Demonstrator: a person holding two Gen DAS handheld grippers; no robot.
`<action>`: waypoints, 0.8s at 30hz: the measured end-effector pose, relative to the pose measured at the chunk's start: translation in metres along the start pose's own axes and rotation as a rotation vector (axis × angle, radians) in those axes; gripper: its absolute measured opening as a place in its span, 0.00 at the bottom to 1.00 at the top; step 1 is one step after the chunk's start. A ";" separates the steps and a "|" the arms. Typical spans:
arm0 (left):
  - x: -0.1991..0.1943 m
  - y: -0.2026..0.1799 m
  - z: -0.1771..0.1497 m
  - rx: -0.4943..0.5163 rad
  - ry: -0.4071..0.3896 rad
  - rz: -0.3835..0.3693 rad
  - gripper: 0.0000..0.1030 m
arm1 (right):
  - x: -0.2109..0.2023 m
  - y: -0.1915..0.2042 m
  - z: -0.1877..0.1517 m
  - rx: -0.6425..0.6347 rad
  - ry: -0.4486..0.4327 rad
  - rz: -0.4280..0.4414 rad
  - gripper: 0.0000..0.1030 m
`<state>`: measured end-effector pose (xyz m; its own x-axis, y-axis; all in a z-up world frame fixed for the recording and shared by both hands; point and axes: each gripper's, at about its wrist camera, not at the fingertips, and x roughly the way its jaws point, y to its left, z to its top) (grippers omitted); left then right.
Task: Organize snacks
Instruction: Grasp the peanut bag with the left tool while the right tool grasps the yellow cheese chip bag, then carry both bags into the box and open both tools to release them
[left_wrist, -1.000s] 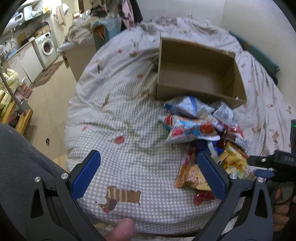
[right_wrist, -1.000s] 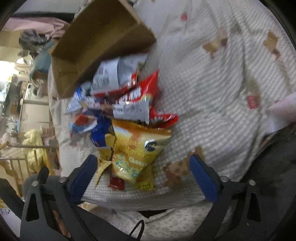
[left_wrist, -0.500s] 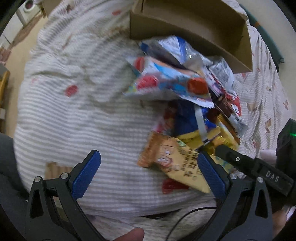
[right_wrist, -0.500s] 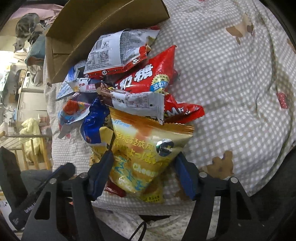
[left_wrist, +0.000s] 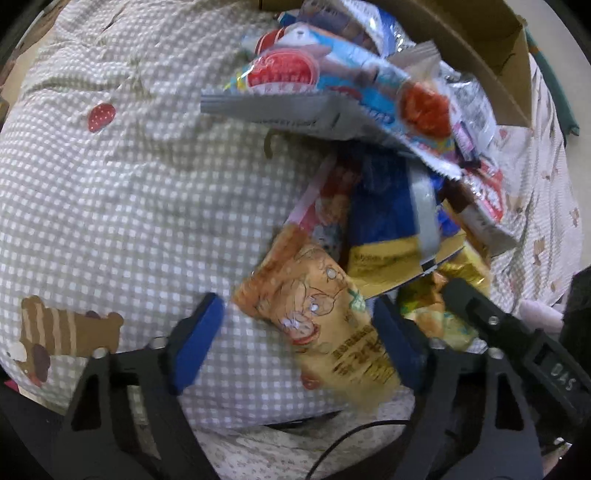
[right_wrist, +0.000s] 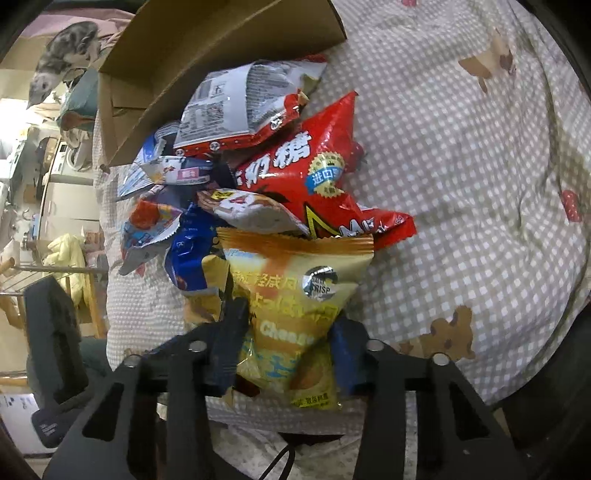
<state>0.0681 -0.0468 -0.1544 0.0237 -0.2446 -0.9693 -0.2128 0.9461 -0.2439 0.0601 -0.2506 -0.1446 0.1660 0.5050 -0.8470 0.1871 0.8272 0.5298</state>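
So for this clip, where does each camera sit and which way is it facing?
Left wrist: on the left gripper, looking steeply down at the orange packet between its closing jaws; the right gripper's finger shows.
Right wrist: on the right gripper, facing down, jaws closing on the yellow cheese bag.
Shared: the snack pile, the cardboard box, the checked bedcover.

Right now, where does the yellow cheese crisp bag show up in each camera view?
Left wrist view: yellow cheese crisp bag at lower right, mostly hidden behind the other hand-held gripper's black arm.
Right wrist view: low centre, between the closing blue pads.
Shared landmark: brown cardboard box above the snack pile.
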 end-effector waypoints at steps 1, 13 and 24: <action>0.002 -0.001 0.000 0.000 0.002 -0.005 0.53 | 0.000 0.003 -0.001 -0.002 -0.007 0.003 0.36; -0.028 0.000 -0.003 0.030 -0.067 0.016 0.29 | -0.035 0.003 -0.017 -0.045 -0.078 0.078 0.34; -0.105 0.002 0.008 0.043 -0.262 0.069 0.29 | -0.089 0.021 -0.011 -0.150 -0.244 0.125 0.34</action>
<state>0.0732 -0.0173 -0.0535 0.2638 -0.1214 -0.9569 -0.1813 0.9681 -0.1728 0.0387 -0.2752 -0.0583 0.4097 0.5463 -0.7306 0.0088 0.7985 0.6020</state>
